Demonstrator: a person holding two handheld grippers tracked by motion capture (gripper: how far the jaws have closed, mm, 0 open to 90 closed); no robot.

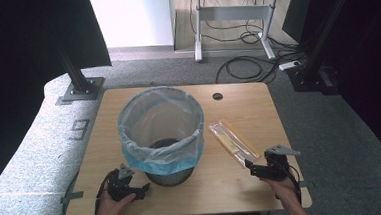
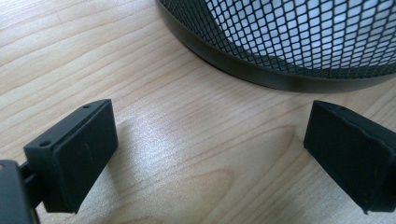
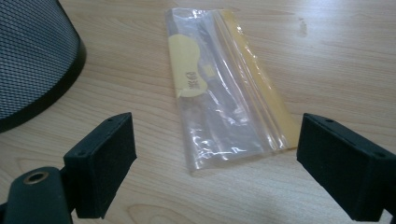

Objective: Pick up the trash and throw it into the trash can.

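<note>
While both hands rest low at near edge of wooden surface (image 1: 128, 99), right gripper (image 3: 215, 163) sits with jaws spread wide, holding nothing; clear plastic packet (image 3: 224, 93) with yellow strip lies flat on surface just ahead, its near end between jaws, untouched. Left gripper (image 2: 205, 154) also wide open, empty, facing base of black mesh bin (image 1: 170, 176). Bin stands mid-surface, lined with pale blue bag (image 1: 161, 134); packet lies just right of it

floor mat (image 1: 40, 141): "9" | yellow label (image 3: 189, 77) in clear packet (image 3: 224, 93): print illegible
</note>
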